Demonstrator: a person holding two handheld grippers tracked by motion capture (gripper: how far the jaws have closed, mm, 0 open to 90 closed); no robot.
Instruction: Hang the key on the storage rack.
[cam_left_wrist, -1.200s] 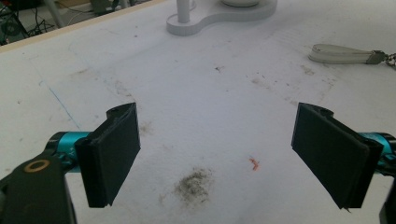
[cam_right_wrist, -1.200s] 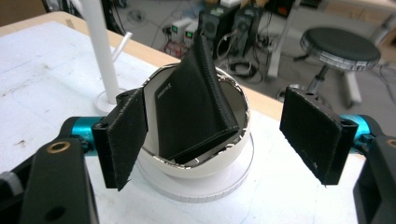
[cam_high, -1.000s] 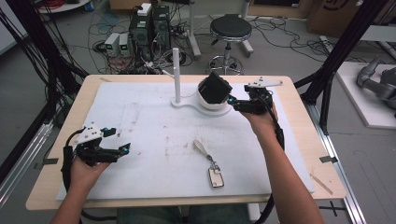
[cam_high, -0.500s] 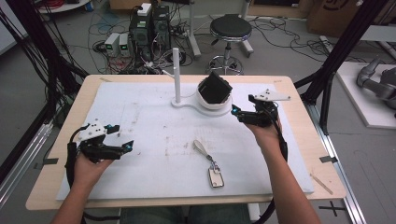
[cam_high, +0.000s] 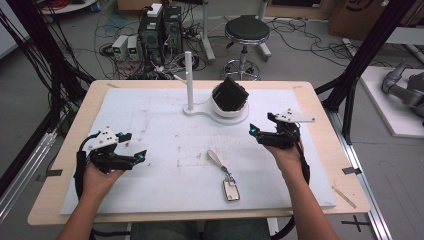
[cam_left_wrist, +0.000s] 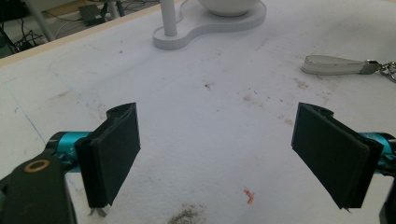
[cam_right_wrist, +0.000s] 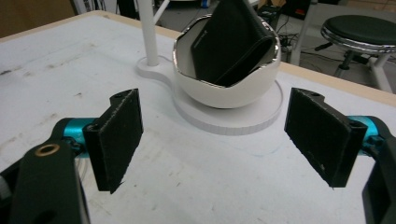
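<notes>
Right gripper (cam_right_wrist: 212, 140) jaws wide, empty; matte black wallet (cam_right_wrist: 231, 44), perhaps leather, in glossy bowl (cam_right_wrist: 224, 93).

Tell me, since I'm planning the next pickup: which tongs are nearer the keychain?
Right. The right tongs sit up and right of the keychain; the left tongs lie farther off, to its left.

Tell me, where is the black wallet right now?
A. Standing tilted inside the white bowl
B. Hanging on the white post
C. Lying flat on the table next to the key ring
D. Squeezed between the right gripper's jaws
A: the black wallet leans tilted inside the white bowl, while the right gripper is open with nothing between its jaws, short of the bowl.
</notes>
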